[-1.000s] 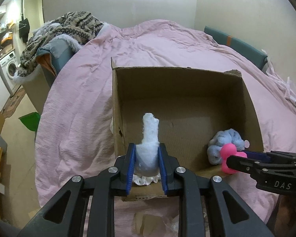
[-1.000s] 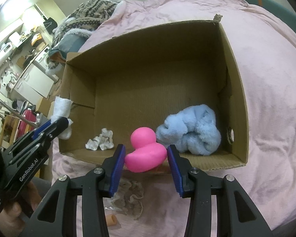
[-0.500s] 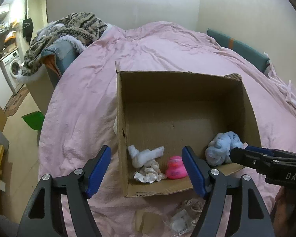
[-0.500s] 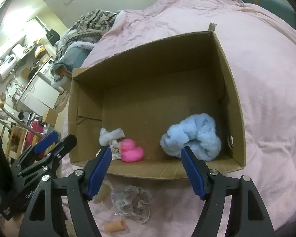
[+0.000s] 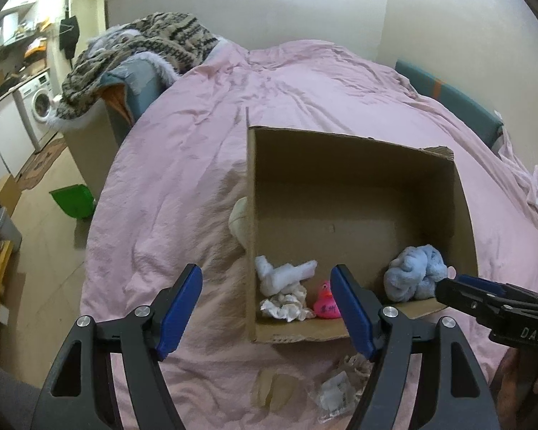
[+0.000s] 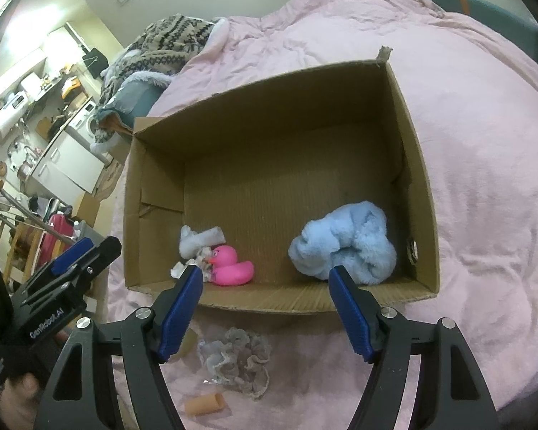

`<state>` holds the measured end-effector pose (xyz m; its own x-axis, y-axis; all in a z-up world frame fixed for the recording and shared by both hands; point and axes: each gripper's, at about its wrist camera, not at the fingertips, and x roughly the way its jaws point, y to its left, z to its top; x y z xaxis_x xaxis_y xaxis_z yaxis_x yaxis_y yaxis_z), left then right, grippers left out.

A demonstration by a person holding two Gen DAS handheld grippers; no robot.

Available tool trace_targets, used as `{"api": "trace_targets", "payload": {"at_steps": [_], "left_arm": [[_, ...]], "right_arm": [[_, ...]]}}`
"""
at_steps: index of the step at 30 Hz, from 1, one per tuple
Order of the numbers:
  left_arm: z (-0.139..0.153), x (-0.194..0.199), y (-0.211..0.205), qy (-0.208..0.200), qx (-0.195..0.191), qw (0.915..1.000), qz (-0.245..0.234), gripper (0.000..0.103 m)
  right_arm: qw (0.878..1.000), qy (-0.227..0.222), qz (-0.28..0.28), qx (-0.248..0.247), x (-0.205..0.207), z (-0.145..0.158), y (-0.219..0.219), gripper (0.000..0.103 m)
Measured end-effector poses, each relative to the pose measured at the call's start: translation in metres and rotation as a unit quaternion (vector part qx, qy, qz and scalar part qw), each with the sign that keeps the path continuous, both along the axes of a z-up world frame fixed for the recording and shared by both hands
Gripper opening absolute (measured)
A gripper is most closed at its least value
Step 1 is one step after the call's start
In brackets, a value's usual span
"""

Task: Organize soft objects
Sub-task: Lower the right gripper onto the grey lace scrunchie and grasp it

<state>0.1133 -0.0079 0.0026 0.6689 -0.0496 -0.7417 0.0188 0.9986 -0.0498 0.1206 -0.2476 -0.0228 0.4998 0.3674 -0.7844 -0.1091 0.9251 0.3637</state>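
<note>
Cardboard box (image 5: 358, 193) open at the top, resting on a bed covered by a pink duvet (image 5: 183, 193). Left gripper (image 5: 267, 308) is spread wide with nothing between its blue pads, hanging over the duvet and the near left corner of the box; right gripper (image 6: 265, 308) is likewise spread wide and empty, poised over the near wall of the box. Inside, a white fluffy cloth (image 5: 285, 275) lies in the near left corner, touching a crumpled cream cloth (image 5: 285, 306) just in front of it. A pink rubber duck (image 6: 229, 267) sits beside these two cloths, close to the near wall, its beak toward them. A light blue plush towel (image 6: 344, 247), bunched into a mound, lies well apart from the duck, against the right wall. Outside the box, on the duvet near the front wall, lie a grey ruffled scrunchie (image 6: 238, 362) and a small tan tube (image 6: 204, 404). A patterned knit blanket (image 5: 143, 50) is heaped at the far left edge of the bed, and a washing machine (image 5: 39, 105) stands in the room beyond.
</note>
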Motion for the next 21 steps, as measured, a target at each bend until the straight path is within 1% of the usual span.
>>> {"api": "trace_targets", "payload": {"at_steps": [6, 11, 14, 16, 21], "left_arm": [[0.007, -0.017, 0.006, 0.001, 0.009, 0.9999, 0.004, 0.071], [0.012, -0.032, 0.011, 0.004, 0.002, 0.9999, 0.01, 0.071], [0.012, -0.042, 0.014, 0.013, 0.0, 0.9998, 0.014, 0.071], [0.01, -0.047, 0.015, 0.023, 0.004, 0.9996, 0.017, 0.071], [0.004, -0.059, 0.021, 0.043, 0.0, 0.9988, 0.024, 0.071]], "right_arm": [[0.999, -0.018, 0.014, -0.028, -0.017, 0.014, 0.006, 0.077], [0.999, -0.014, 0.031, -0.02, -0.028, 0.016, 0.009, 0.077], [0.999, -0.018, 0.039, -0.03, -0.037, 0.017, 0.014, 0.077], [0.999, -0.018, 0.037, -0.029, -0.042, 0.017, 0.014, 0.077], [0.999, 0.005, 0.028, -0.014, -0.047, 0.011, 0.008, 0.077]]}}
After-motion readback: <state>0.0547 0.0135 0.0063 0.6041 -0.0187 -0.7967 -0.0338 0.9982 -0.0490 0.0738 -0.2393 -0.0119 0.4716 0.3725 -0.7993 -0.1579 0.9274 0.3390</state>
